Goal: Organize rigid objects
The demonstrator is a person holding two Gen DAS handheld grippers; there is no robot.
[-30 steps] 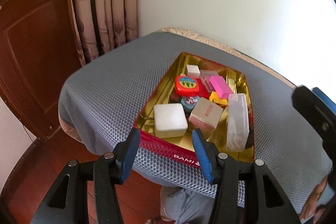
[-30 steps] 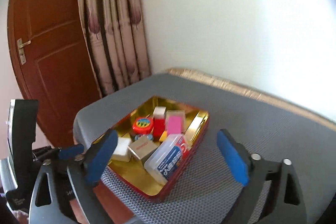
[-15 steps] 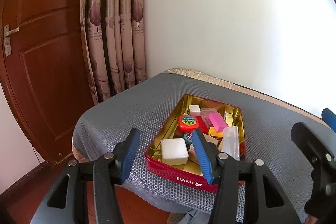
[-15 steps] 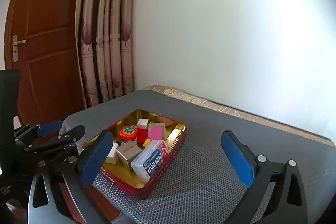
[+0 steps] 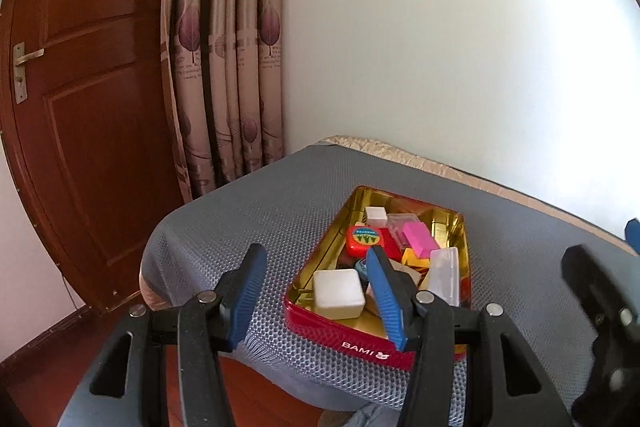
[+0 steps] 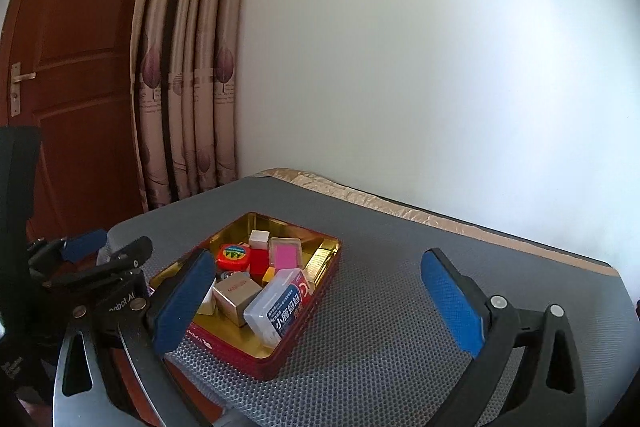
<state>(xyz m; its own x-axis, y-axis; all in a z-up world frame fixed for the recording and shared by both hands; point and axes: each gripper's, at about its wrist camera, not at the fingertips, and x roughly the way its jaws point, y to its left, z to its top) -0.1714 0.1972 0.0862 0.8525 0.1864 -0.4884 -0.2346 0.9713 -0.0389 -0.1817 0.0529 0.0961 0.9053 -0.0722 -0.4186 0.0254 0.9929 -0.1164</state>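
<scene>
A red tin with a gold inside point(image 5: 356, 335) point(image 6: 304, 339) sits on a grey mesh mat near the table's front left corner. It holds several small things: a white square box point(image 5: 339, 291), a red round case point(image 5: 363, 239) point(image 6: 234, 254), a pink block point(image 5: 420, 238) point(image 6: 285, 255), a clear plastic box with a blue label point(image 5: 444, 275) point(image 6: 280, 307) and a tan carton point(image 6: 236, 293). My left gripper point(image 5: 316, 295) is open and empty, held back above the tin's near edge. My right gripper point(image 6: 320, 303) is open wide and empty, to the tin's right.
The grey mat point(image 6: 400, 307) covers the table against a white wall. A beige cloth edge point(image 6: 360, 197) runs along the back. A brown wooden door point(image 5: 80, 107) and patterned curtains point(image 5: 228, 67) stand to the left. The table's edge drops to a wooden floor point(image 5: 60, 367).
Both grippers have pulled back and tilted up from the tin, so it looks smaller and lower in both views. The things in the tin have not moved.
</scene>
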